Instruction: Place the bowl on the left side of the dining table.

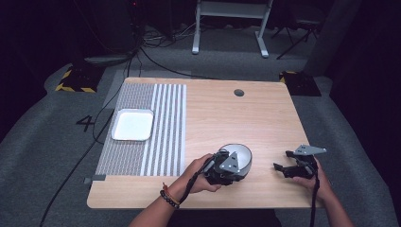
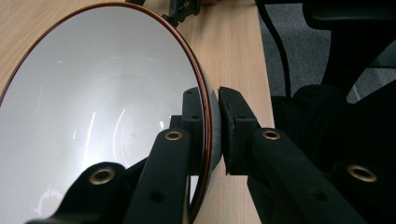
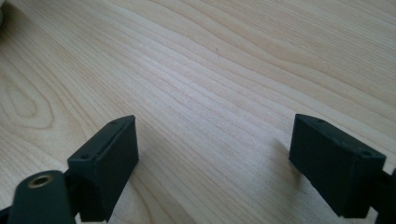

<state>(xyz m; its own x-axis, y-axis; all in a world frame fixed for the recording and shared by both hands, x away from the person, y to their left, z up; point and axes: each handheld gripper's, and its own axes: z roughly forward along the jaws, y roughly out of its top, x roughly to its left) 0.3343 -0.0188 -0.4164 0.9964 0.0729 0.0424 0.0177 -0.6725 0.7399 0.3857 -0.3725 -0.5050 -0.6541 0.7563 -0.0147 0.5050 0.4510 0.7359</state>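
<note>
White bowl [image 2: 93, 107] rim clamped in left gripper [image 2: 212, 126]; right gripper [image 3: 212, 163] wide, empty

Wooden table [image 1: 213, 118], light grain, with a dark round grommet [image 1: 239, 92] near the far edge. Striped mat [image 1: 163, 127] covers the left part. White tray [image 1: 133, 125] lies on the mat. White bowl [image 1: 242, 156] at near centre, tilted.

Bare wooden table [image 1: 227, 118] lies open between the bowl [image 1: 242, 156] and the white tray [image 1: 133, 125].
</note>
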